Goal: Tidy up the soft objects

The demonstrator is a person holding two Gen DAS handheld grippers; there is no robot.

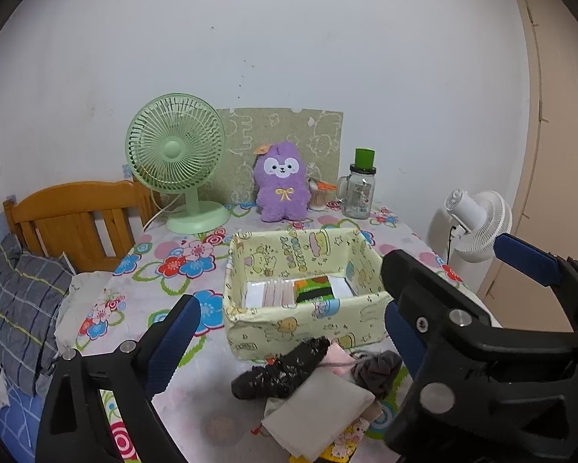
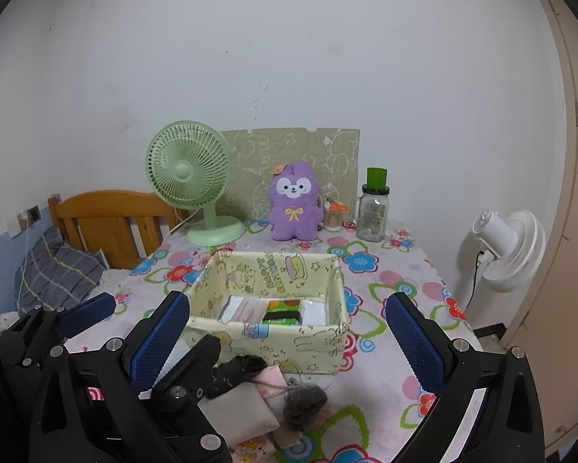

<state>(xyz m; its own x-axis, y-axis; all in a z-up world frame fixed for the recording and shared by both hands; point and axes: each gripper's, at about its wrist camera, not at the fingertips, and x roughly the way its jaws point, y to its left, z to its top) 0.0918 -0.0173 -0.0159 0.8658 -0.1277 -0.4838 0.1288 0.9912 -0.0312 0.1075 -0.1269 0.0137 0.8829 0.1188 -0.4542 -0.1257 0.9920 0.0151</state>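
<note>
Left tongs (image 1: 289, 339): hanging spread wide above the near bench edge, pinching nothing.
Right tongs (image 2: 294, 332): spread wide too, empty.
Soft heap (image 1: 319, 382): black, pink, grey and cream cloth pieces lying on the flower-patterned bench (image 1: 165, 270), just before the box.
Pale yellow cartoon-print fabric box (image 1: 304, 324): sitting mid-bench, holding folded items.

Printed lettering is running along the inner back wall of the yellow cartoon-print fabric box (image 1: 304, 254), but it is showing upside down and blurred, so perhaps no word can be read. The green packet (image 2: 283, 310) inside is bearing small print, too tiny to make out.
</note>
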